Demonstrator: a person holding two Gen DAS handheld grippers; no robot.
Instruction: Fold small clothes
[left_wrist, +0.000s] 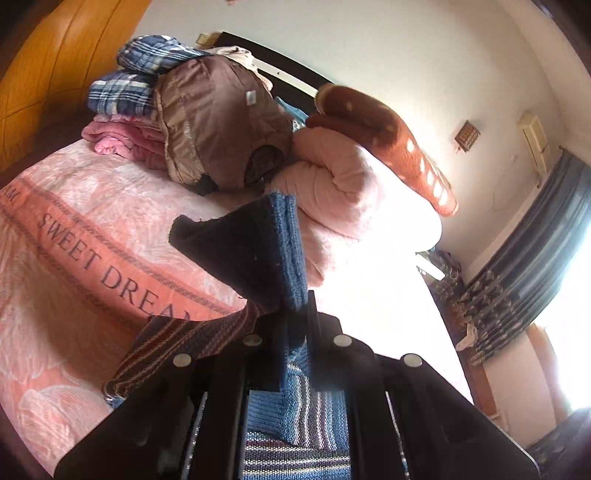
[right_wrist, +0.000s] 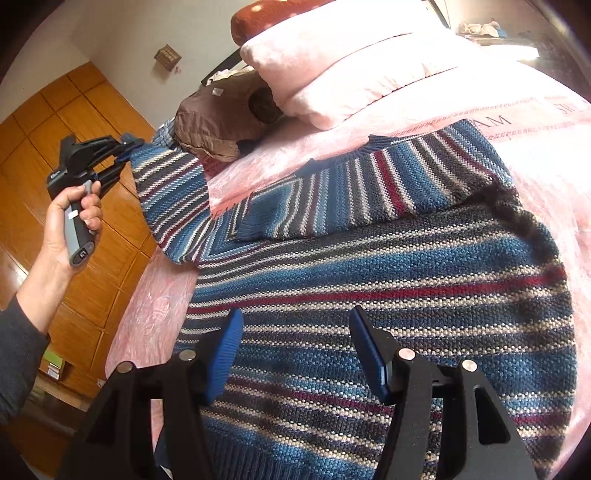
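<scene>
Blue, white and red striped knitted sweater (right_wrist: 369, 280) on pink bed (right_wrist: 159, 306): left tool (right_wrist: 129, 147) clenched on its sleeve cuff (left_wrist: 280, 251), lifted; right tool (right_wrist: 295, 354) released above its body.

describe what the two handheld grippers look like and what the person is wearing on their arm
Both grippers are black plastic frames with round silver bolts at the joints. The right gripper has blue ribbed fingers. The left gripper has a grey and black pistol-style handle with a round button near its base and a small label on its body. The left arm wears a dark grey long sleeve.
</scene>
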